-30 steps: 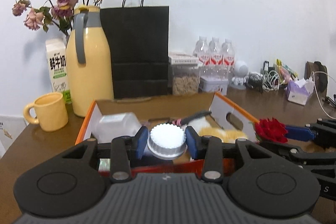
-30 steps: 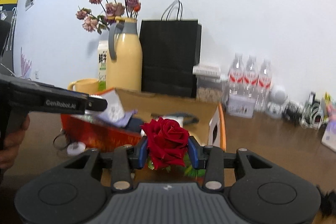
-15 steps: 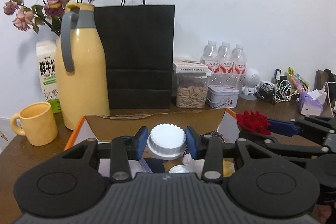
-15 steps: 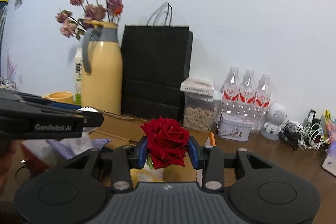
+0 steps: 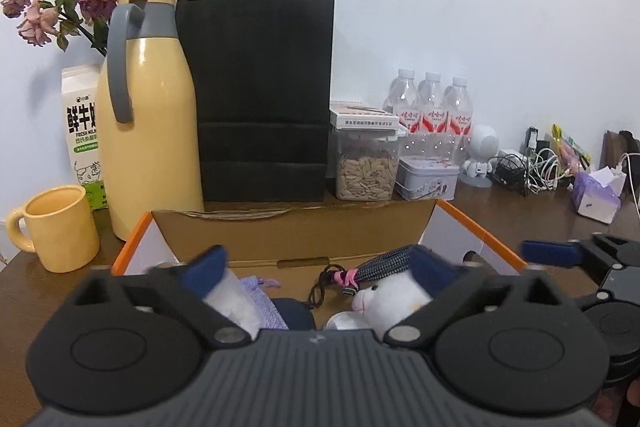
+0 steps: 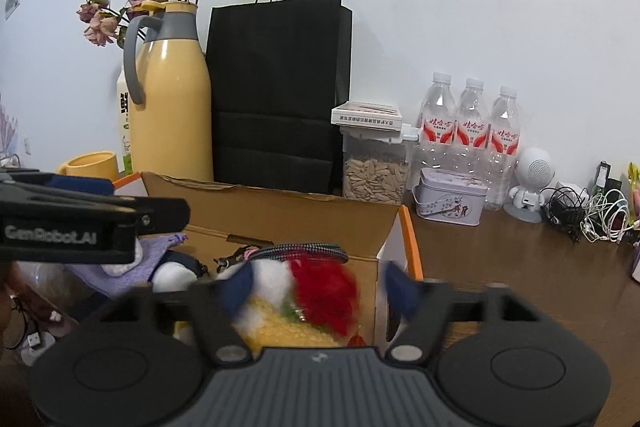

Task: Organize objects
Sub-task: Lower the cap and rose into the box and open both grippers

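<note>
Both grippers hover over an open cardboard box near the table's front edge, fingers spread wide and holding nothing — left gripper above a white plush toy, right gripper above a blurred red rose inside the box.

Brown table under cardboard box

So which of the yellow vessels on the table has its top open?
The yellow mug, front left, handle facing left; its rim is uncovered. The tall yellow thermos jug behind it is closed by a grey collar and lid.
</note>
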`<state>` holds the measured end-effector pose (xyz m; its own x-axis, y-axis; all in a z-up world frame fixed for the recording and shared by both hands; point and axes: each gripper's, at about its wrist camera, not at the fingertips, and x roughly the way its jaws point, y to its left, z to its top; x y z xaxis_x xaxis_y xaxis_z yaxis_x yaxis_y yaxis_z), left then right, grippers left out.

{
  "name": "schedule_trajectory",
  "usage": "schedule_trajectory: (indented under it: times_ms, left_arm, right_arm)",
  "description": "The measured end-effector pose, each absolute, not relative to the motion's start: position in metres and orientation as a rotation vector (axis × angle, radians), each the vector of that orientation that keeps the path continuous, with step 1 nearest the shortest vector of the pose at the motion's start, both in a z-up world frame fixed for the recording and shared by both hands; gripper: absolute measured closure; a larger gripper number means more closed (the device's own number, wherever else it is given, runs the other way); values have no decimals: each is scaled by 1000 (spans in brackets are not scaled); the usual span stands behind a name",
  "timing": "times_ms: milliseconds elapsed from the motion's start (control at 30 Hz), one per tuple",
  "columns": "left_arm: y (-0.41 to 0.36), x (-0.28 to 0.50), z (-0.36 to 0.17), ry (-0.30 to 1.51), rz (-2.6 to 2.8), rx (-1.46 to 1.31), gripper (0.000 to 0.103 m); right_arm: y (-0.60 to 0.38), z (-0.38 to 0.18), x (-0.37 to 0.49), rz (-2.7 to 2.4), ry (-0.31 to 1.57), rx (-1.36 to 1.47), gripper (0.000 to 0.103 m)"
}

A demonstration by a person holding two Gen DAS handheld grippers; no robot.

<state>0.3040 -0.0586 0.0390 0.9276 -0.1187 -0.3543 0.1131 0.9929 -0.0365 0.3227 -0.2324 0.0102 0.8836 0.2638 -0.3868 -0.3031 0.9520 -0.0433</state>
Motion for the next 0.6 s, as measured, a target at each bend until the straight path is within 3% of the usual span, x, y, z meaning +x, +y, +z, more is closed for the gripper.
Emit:
schedule_trajectory:
  times_ms: [33,600]
  left_arm:
    - [-58,303,40,359,-113,-18,0]
    - [-51,298,45,363,-80,-41,0]
  right_arm:
    - [-233,11,323,296,384,-100,0]
    - [-239,17,309,263,338,-80,0]
